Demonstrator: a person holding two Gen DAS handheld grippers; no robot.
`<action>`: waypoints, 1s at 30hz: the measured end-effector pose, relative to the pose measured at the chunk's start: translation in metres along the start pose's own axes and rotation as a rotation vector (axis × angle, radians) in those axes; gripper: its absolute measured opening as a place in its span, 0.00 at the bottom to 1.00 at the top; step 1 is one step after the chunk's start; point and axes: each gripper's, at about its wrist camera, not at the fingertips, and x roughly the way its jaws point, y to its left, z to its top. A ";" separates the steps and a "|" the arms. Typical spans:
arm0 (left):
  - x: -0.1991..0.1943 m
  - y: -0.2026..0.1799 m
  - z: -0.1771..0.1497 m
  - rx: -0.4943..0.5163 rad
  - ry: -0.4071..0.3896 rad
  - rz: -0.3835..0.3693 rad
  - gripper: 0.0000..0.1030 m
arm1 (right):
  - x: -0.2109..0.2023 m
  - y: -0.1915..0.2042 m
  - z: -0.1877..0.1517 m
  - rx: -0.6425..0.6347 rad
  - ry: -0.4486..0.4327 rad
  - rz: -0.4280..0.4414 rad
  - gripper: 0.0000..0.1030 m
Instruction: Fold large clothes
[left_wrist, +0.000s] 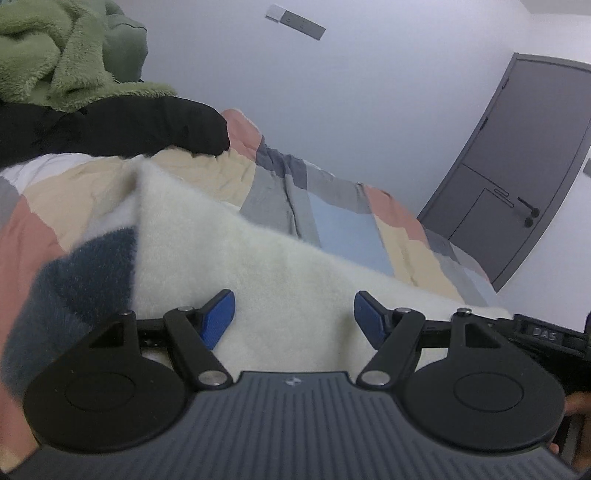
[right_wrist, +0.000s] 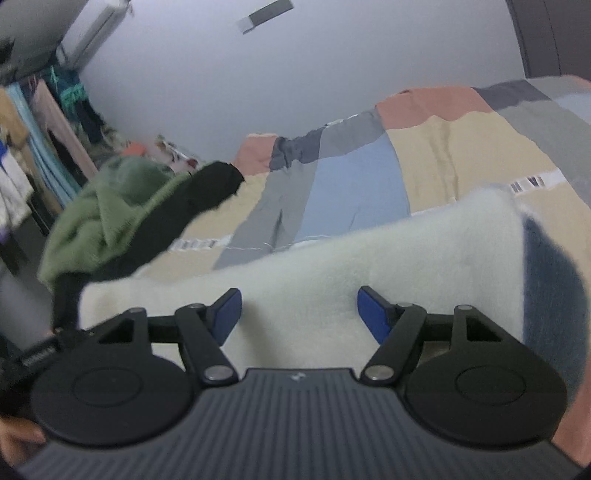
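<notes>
The cream fleece garment with a dark blue patch lies on the patchwork bed cover, filling the lower middle of both views. To fold it well, each gripper should pinch one edge evenly. The left gripper and the right gripper both hover low above it, jaws wide apart, holding nothing.

I've got the left gripper spread wide, blue pads apart; right gripper equally wide, nothing pinched

left gripper, right gripper: black linkages, blue pads, ribbed grey bodies.
</notes>
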 end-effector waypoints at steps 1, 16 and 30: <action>0.005 0.003 0.001 -0.001 0.002 -0.003 0.74 | 0.007 -0.001 0.000 -0.013 0.007 -0.009 0.69; -0.021 0.017 0.022 -0.049 -0.085 -0.008 0.78 | -0.002 -0.006 0.017 -0.046 -0.056 -0.009 0.81; -0.034 0.076 0.035 -0.147 -0.100 0.234 0.85 | -0.036 -0.051 0.030 0.056 -0.165 -0.185 0.92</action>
